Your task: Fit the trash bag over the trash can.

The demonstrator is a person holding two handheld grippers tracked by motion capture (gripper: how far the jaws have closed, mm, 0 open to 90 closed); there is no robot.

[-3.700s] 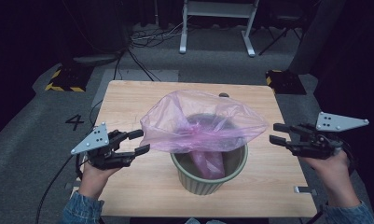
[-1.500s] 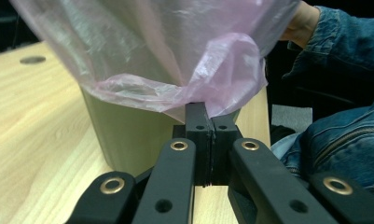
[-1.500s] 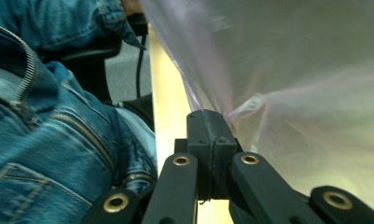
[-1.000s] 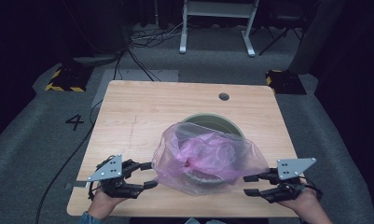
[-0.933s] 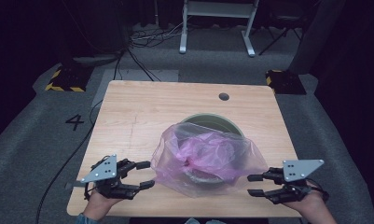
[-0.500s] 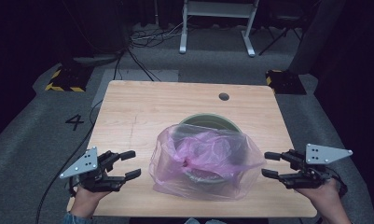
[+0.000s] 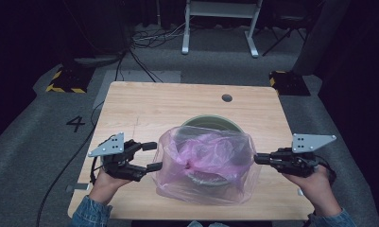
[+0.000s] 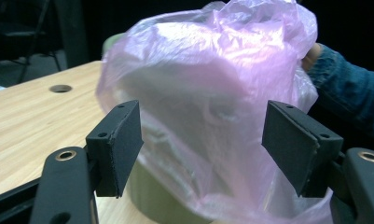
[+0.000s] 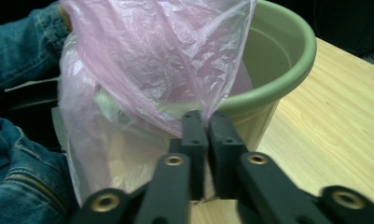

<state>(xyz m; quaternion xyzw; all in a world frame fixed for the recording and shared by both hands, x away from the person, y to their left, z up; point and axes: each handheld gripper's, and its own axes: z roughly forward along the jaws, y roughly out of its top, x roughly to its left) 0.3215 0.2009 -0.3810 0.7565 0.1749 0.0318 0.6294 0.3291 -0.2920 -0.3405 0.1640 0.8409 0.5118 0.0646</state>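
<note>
The pink bag [image 7: 211, 161] is pinched at its edge by the closed right gripper [image 7: 259, 159]. The left gripper [image 7: 151, 156], whose jaws have just been opening, stands wide and empty beside the bag. For an even fit over the green bin [image 7: 211, 124], the opposite edge is best gripped before pulling.

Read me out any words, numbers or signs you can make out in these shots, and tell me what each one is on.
"4" – a dark numeral on the grey floor, left of the wooden table.
No words, labels or brand marks can be read on the pink plastic bag, the green bucket, or the grippers.
The yellow-and-black striped blocks carry hazard stripes, no text.
</note>
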